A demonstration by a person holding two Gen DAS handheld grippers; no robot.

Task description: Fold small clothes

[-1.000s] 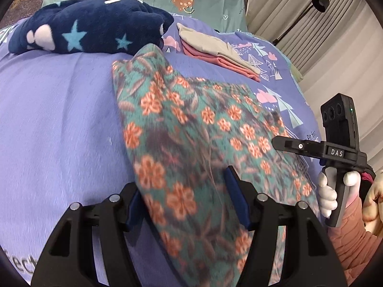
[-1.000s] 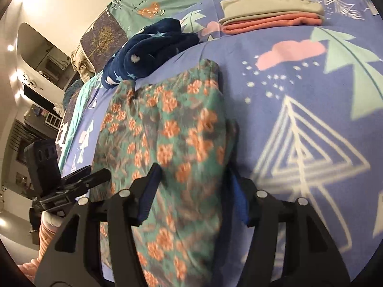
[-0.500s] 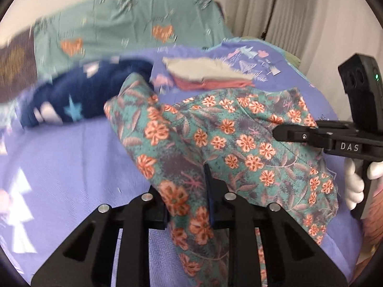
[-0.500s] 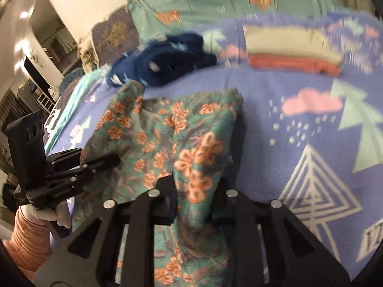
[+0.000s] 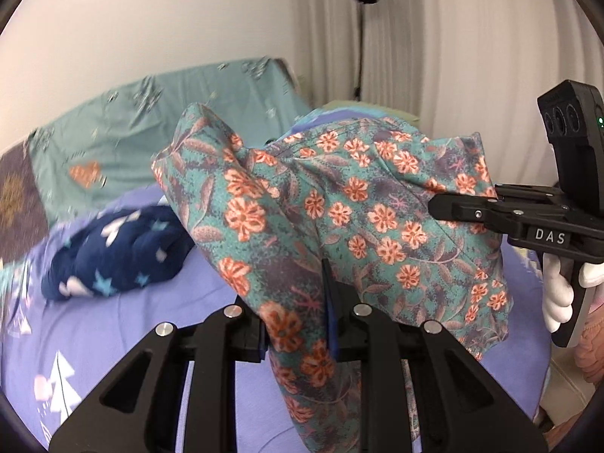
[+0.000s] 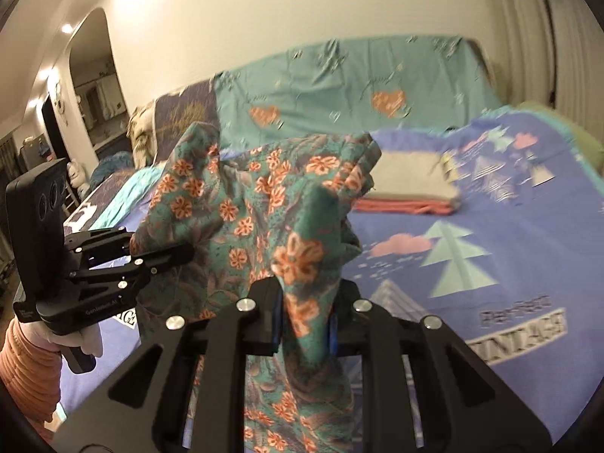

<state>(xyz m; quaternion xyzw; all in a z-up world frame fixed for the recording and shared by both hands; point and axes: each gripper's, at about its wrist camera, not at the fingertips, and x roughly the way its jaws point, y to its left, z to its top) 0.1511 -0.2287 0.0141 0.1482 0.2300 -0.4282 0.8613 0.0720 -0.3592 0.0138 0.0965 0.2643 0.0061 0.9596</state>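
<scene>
A teal garment with orange flowers hangs in the air above the bed, held between both grippers. My left gripper is shut on its near left edge. My right gripper is shut on its near right edge; the garment also shows in the right wrist view. Each gripper shows in the other's view: the right one at the cloth's right side, the left one at its left side. The far end of the garment droops toward the bed.
The purple bedspread with tree prints lies below. A dark blue star-patterned blanket is bunched at the left. A folded stack of beige and salmon clothes sits at the far right. Teal pillows line the wall.
Both grippers closed on the floral garment's near edges and lifted it off the bed. The cameras now tilt up toward the wall.
</scene>
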